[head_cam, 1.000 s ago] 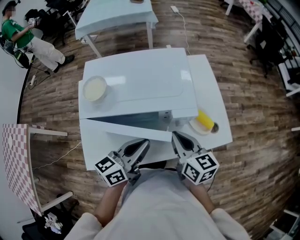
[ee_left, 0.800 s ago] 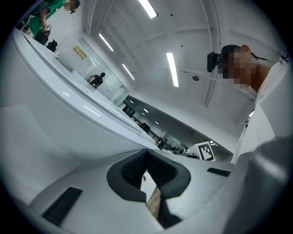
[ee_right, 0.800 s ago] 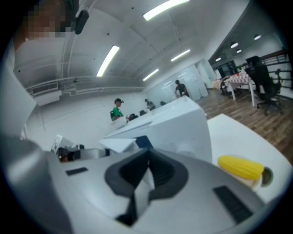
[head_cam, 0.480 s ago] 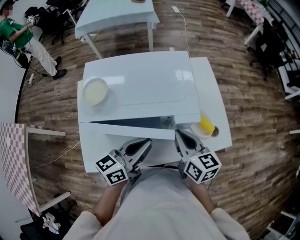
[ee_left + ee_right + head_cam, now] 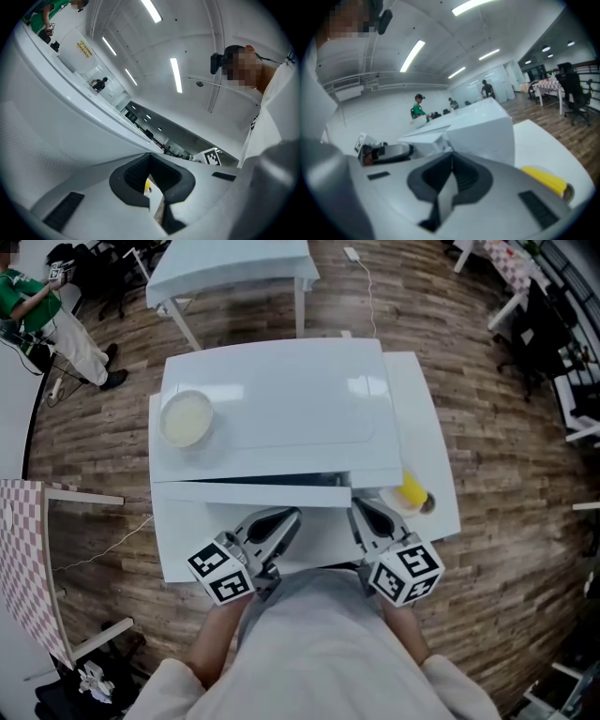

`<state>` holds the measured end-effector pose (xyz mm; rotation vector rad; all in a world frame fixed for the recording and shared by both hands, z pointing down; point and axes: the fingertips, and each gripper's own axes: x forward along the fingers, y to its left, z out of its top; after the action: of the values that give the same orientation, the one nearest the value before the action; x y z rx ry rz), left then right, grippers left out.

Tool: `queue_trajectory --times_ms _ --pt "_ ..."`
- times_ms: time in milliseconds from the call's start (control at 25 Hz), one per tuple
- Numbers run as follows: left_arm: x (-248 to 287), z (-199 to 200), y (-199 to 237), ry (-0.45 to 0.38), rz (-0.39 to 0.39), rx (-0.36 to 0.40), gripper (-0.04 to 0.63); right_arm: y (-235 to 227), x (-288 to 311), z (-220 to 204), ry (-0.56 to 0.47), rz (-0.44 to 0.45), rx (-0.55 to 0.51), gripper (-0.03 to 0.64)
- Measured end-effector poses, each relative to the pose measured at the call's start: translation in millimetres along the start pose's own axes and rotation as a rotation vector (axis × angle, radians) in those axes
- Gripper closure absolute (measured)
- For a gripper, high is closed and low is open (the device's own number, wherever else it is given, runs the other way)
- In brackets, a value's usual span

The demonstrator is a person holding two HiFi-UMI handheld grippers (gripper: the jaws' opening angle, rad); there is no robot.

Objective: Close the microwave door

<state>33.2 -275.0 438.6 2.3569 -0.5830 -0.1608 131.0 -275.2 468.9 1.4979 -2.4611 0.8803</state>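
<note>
The microwave [image 5: 272,413] is a white box with a smooth flat top, standing upright on a white table [image 5: 417,409]. Its white door [image 5: 248,494], hinged at the left of the head view, is almost closed. Only a thin dark wedge of gap shows between door and body, widest toward the door's free right edge.

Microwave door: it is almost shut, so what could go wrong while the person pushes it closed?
1. A hard push may shake the microwave, and the bowl on its top could slide.
2. The right gripper is close to the yellow thing beside the microwave; a sideways slip might knock it.
3. The door shows a narrow gap; a weak push may leave it unlatched.
</note>
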Motion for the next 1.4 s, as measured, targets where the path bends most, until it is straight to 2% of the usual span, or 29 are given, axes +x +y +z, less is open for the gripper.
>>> queue_trajectory --times_ms 520,1120,1240,1400 --pt "5.4 0.7 8.8 -0.017 0.007 -0.026 0.578 21.4 0.0 4.7 0.032 0.034 -0.117 0.594" --pt "18.2 -13.5 9.8 0.058 -0.049 -0.054 0.578 20.4 2.3 7.8 0.002 0.023 -0.055 0.594" --pt "20.3 -14.4 11.3 0.054 -0.058 -0.079 0.578 18.8 3.2 9.4 0.001 0.013 -0.033 0.594" --pt "21.9 -10.9 11.7 0.047 -0.057 -0.064 0.578 16.0 5.3 12.5 0.002 0.001 -0.019 0.594"
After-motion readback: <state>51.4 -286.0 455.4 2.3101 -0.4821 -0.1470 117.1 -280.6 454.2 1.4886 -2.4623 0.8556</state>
